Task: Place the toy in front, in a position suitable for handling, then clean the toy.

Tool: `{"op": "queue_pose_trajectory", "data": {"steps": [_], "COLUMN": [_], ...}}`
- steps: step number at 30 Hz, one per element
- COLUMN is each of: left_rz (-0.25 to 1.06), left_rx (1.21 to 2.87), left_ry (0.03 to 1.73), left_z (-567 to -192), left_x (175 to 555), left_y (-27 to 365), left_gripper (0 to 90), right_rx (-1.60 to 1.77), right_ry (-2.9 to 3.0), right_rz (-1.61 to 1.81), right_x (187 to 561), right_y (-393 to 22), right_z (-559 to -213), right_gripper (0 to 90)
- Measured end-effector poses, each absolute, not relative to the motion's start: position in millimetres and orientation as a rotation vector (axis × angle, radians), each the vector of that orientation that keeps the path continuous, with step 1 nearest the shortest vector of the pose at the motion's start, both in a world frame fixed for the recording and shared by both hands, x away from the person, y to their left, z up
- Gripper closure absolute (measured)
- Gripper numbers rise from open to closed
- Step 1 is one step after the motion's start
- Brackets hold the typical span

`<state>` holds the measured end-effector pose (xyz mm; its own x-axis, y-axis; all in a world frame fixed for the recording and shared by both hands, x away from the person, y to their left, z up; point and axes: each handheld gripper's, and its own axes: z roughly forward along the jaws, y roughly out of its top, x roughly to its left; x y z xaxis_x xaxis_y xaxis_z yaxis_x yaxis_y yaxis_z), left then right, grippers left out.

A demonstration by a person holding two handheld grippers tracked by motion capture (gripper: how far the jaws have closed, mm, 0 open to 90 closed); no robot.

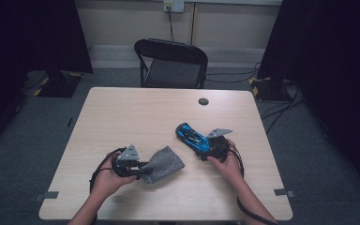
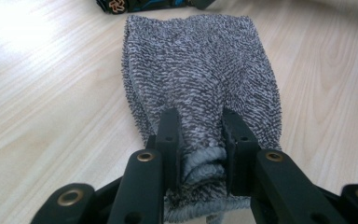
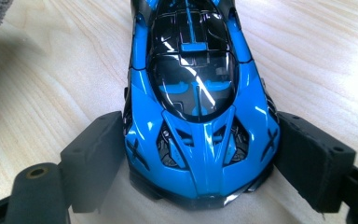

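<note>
A grey knitted cloth (image 1: 166, 164) (image 2: 200, 70) lies on the light wooden table (image 1: 136, 112) at the front left. My left gripper (image 1: 143, 169) (image 2: 199, 119) is shut on its near edge, and the fabric bunches between the two black pads. To the right sits a blue and black toy car (image 1: 192, 137) (image 3: 196, 93), angled toward the far left. My right gripper (image 1: 206, 149) (image 3: 200, 135) holds the car's near end, one pad pressed against each side. The car's wheel and lower side (image 2: 140, 4) show beyond the cloth in the left gripper view.
A small round black cap (image 1: 203, 101) is set into the table near its far edge. Behind the table stands a black folding chair (image 1: 171, 63). Cables run over the grey floor at the right.
</note>
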<state>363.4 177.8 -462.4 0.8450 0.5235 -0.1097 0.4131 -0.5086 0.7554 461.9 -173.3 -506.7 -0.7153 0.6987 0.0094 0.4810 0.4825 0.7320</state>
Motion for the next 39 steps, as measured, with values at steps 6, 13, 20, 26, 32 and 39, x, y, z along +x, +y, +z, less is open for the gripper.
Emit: {"op": "queue_pose_trajectory", "data": {"steps": [6, 13, 20, 26, 32, 39], "left_rz": [0.165, 0.168, 0.17, 0.17, 0.179, 0.194], "left_rx": [2.172, 2.16, 2.142, 2.138, 2.14, 2.147], "left_ry": [0.679, 0.679, 0.684, 0.66, 0.637, 0.632], "left_z": [-460.4, -454.0, -444.8, -441.6, -439.2, -435.5], "left_x": [365.6, 373.3, 387.4, 400.0, 414.3, 436.3], "left_y": [176.1, 175.9, 169.9, 151.8, 129.9, 105.9], "left_gripper": [71.9, 72.0, 71.9, 71.9, 71.9, 71.9], "right_rx": [1.001, 1.001, 1.0, 1.001, 1.0, 1.004], "right_ry": [2.442, 2.442, 2.442, 2.443, 2.443, 2.439], "right_rz": [1.069, 1.069, 1.069, 1.07, 1.07, 1.073], "right_x": [461.9, 461.9, 461.9, 462.0, 462.0, 462.1], "right_y": [-173.4, -173.4, -173.3, -173.4, -173.4, -173.8], "right_z": [-506.7, -506.7, -506.7, -506.8, -506.8, -506.7], "right_gripper": [18.7, 18.7, 18.7, 18.7, 18.7, 20.7]}}
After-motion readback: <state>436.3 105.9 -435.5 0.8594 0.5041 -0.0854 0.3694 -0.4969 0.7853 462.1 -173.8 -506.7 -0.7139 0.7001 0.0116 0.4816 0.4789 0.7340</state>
